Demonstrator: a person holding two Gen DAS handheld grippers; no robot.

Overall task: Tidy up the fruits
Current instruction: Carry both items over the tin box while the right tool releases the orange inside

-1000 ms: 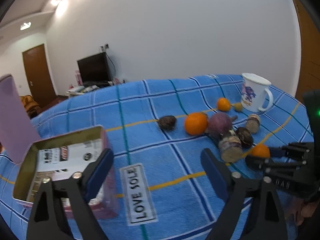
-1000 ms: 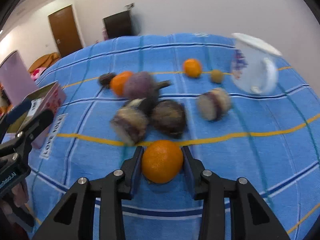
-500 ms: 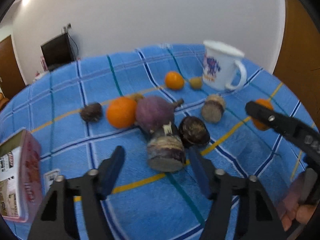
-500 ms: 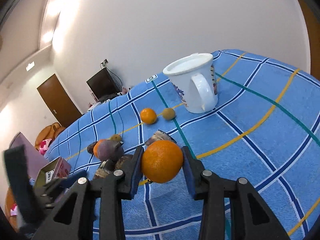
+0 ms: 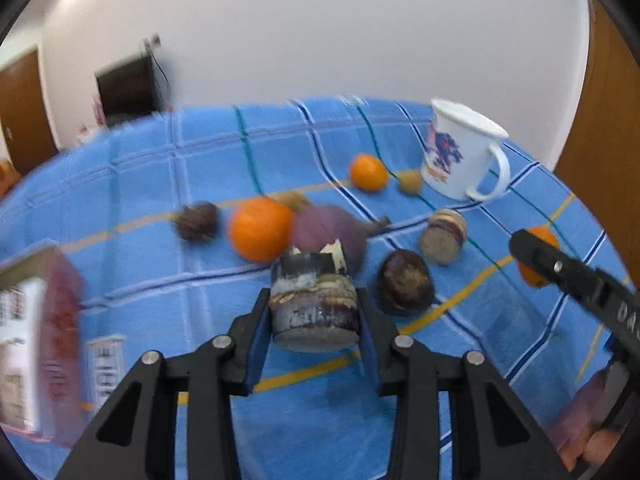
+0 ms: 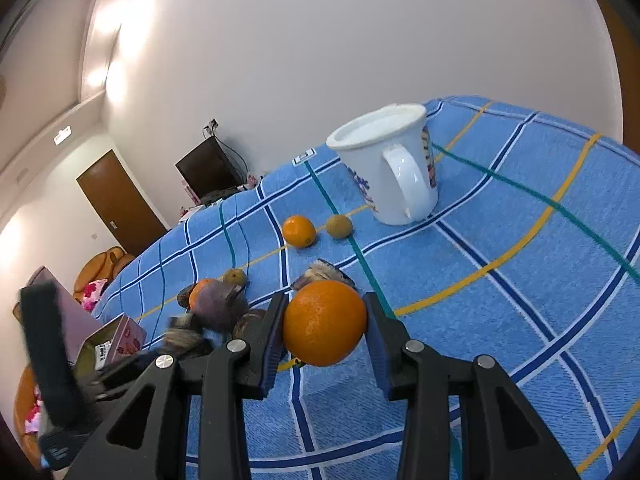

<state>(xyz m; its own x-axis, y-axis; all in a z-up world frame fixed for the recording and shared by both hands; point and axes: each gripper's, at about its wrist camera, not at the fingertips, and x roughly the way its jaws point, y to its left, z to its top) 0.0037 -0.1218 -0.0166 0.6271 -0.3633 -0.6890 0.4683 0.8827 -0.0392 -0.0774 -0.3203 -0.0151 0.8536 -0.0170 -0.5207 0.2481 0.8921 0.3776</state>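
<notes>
Clamped cut fruit chunk [image 5: 314, 312] in left tool [image 5: 314, 344], low over blue checked cloth [image 5: 132, 184] | gripped orange [image 6: 324, 322] in right tool [image 6: 324, 342], aloft | step: pickup | next, likely: carry toward tin [image 5: 40, 344].

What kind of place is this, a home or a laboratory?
Probably a room in a home: a blue checked cloth covers the surface, a dark television stands by the wall, and there is a wooden door.

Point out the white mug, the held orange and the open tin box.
white mug [image 6: 384, 168], right wrist view, on its outer wall beside the handle.
held orange [image 6: 324, 322], right wrist view, middle of its peel.
open tin box [image 6: 124, 334], right wrist view, its pink side wall.
</notes>
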